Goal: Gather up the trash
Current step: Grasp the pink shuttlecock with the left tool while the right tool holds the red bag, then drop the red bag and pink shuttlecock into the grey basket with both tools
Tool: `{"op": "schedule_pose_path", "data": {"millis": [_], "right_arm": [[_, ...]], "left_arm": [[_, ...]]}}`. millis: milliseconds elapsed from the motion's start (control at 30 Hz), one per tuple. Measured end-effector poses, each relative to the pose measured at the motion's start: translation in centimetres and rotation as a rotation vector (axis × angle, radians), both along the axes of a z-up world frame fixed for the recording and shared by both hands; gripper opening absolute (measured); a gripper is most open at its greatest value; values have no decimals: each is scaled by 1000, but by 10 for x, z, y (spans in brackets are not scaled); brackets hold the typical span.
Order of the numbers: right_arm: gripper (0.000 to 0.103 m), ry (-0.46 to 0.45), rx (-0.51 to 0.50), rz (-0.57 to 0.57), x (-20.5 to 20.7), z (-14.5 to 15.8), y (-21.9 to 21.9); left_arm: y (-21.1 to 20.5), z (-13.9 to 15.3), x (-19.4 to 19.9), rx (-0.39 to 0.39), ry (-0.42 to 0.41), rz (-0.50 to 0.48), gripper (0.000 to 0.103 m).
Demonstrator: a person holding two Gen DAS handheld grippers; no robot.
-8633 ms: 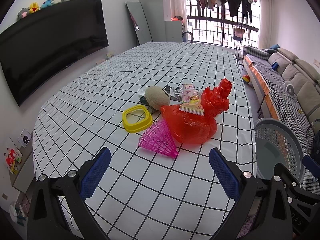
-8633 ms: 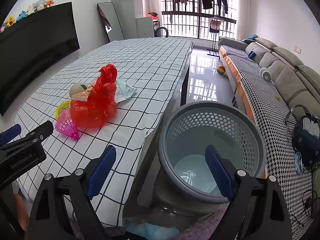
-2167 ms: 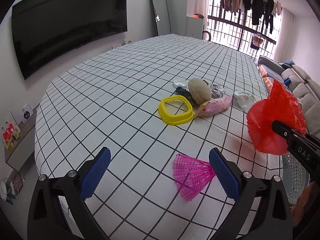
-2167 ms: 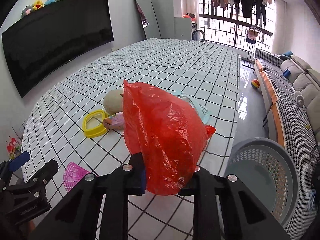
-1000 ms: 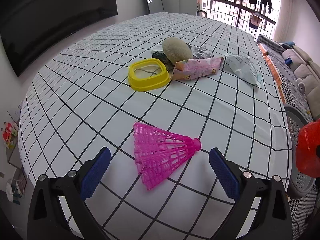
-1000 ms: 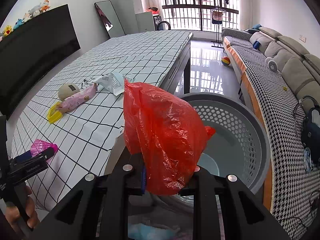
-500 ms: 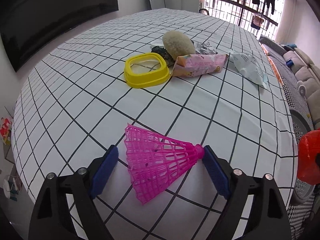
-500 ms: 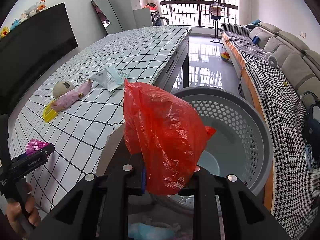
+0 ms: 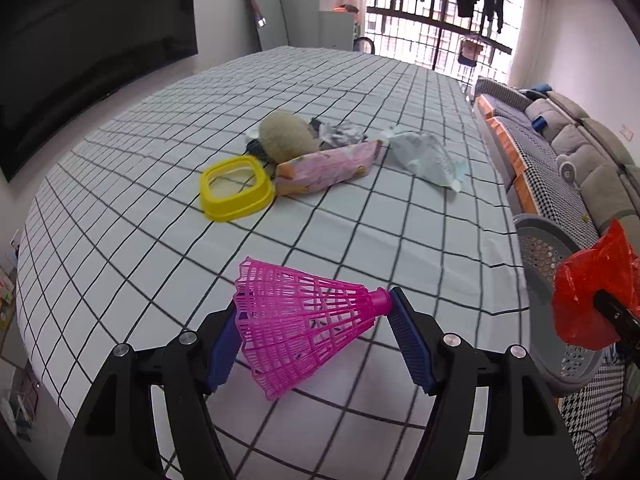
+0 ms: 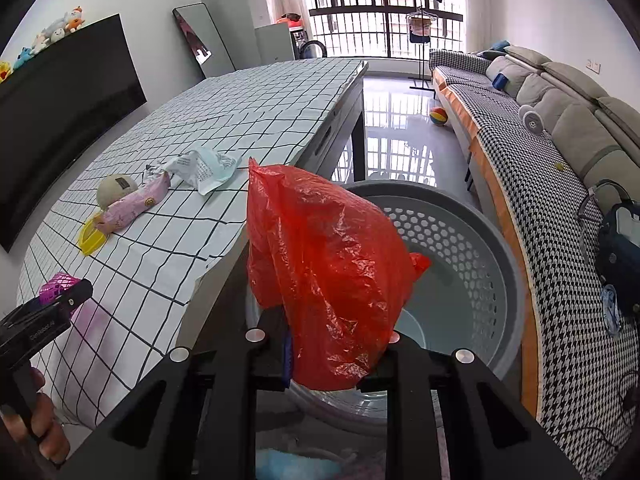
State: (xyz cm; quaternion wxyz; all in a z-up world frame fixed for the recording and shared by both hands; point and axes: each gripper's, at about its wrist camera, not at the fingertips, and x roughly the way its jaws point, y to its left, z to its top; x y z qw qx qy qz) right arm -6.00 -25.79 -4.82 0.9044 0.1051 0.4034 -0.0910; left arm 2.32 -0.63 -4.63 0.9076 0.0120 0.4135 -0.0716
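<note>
Two grippers, both loaded, as I read my feeds. Nearest, my left gripper [image 9: 316,332]: jaws closing on a pink shuttlecock [image 9: 296,324], blue pads touching its skirt and cork tip, over the checked tablecloth [image 9: 400,248]. My right gripper [image 10: 332,356]: pressed together, pinching a red plastic bag [image 10: 324,272] above the grey perforated basket [image 10: 480,264] beside the table. Further along the cloth: yellow square ring [image 9: 236,188], pink wrapper [image 9: 328,166] touching it, a beige rounded lump [image 9: 288,136] behind, crumpled white packet [image 9: 424,154] to the right. Beyond: sofa [image 10: 560,120].
</note>
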Motion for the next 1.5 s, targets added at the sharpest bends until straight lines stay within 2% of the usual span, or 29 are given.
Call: {"op": "schedule_pose_path", "data": {"millis": [333, 500, 733, 1000, 1100, 1167, 1233, 1500], "right_arm": [[21, -6, 6, -86, -20, 1, -50], [21, -2, 9, -113, -28, -3, -71], [21, 26, 43, -125, -26, -17, -94], [21, 42, 82, -120, -17, -33, -109], [32, 35, 71, -130, -16, -31, -113], [55, 19, 59, -142, -17, -28, -115], [57, -3, 57, -151, -19, -24, -118], [57, -7, 52, -158, -21, -21, -122]], "left_arm": [[-95, 25, -6, -21, -60, -228, 67], [-145, 24, -3, -24, -35, -321, 67], [-195, 12, -9, 43, -42, -395, 67], [-216, -5, -5, 66, 9, -421, 71], [-219, -5, -6, 76, 4, -420, 75], [-219, -5, -7, 80, -4, -418, 82], [-217, -4, -7, 77, -10, -415, 85], [-216, -3, -6, 73, -7, -404, 85]]}}
